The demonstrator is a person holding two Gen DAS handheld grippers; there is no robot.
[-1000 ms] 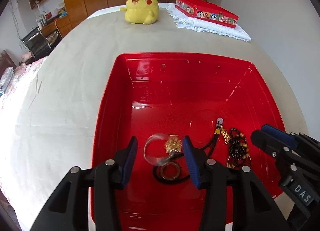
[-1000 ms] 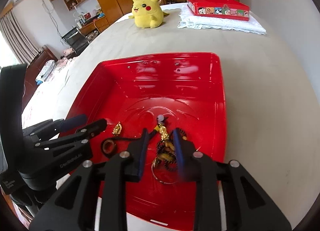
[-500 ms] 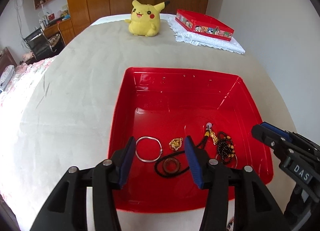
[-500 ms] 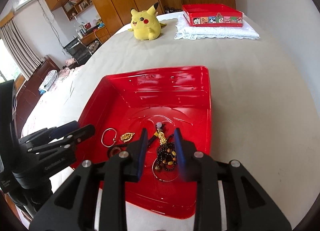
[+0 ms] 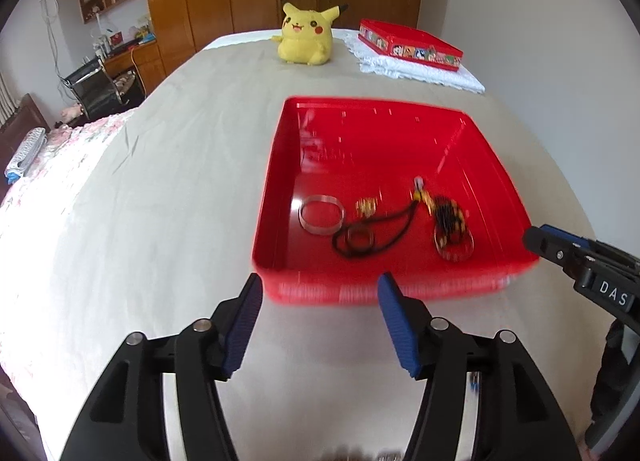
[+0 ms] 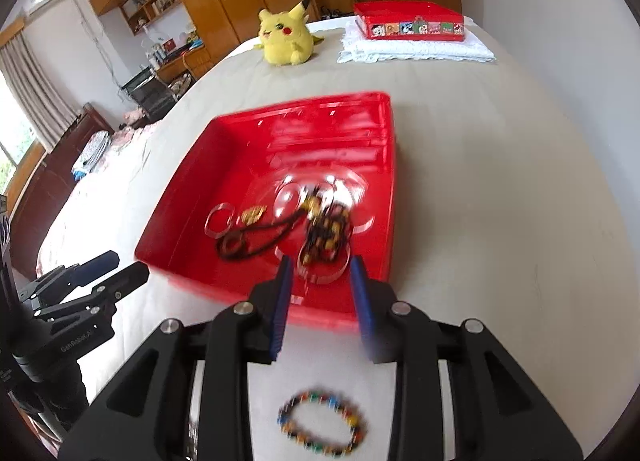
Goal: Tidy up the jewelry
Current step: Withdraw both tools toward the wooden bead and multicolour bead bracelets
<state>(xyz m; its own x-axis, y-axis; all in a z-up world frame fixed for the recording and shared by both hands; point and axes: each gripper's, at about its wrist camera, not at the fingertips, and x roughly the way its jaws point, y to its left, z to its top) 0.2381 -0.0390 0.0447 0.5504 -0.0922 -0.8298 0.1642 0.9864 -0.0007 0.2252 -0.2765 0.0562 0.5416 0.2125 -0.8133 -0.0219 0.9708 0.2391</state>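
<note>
Both hand-held grippers have pulled back and up from the red tray (image 5: 276,197) since a second ago; then my left pads straddled the clear bangle and gold charm inside it, and now they hang over bare bedsheet short of the tray's near wall.

On the bed (image 5: 168,181), the tray sits centre frame in both views, with the Pikachu plush (image 5: 305,35) and a smaller red box (image 5: 410,43) on a white towel at the top.

My left hand-held gripper (image 5: 320,325) is empty and its jaws are opening, nothing between them. My right hand-held gripper (image 6: 322,297) stands partly open, also empty, its tips lined up over the tray's near edge.

Inside the tray, low and central: the clear bangle (image 5: 321,215), a black cord necklace (image 5: 372,231) looped around a small ring, the gold charm (image 5: 367,206), and a dark beaded bracelet (image 6: 327,239) heaped on a metal bangle. A multicoloured bead bracelet (image 6: 323,427) lies on the sheet at the bottom of the right view, under my right gripper.

Risks, as I judge them: the soft sheet will give under the pads, so I could pinch fabric with the beads. Dropping it onto that heap could tangle it with the cord. Knocking the light tray's wall would likely shift everything.
</note>
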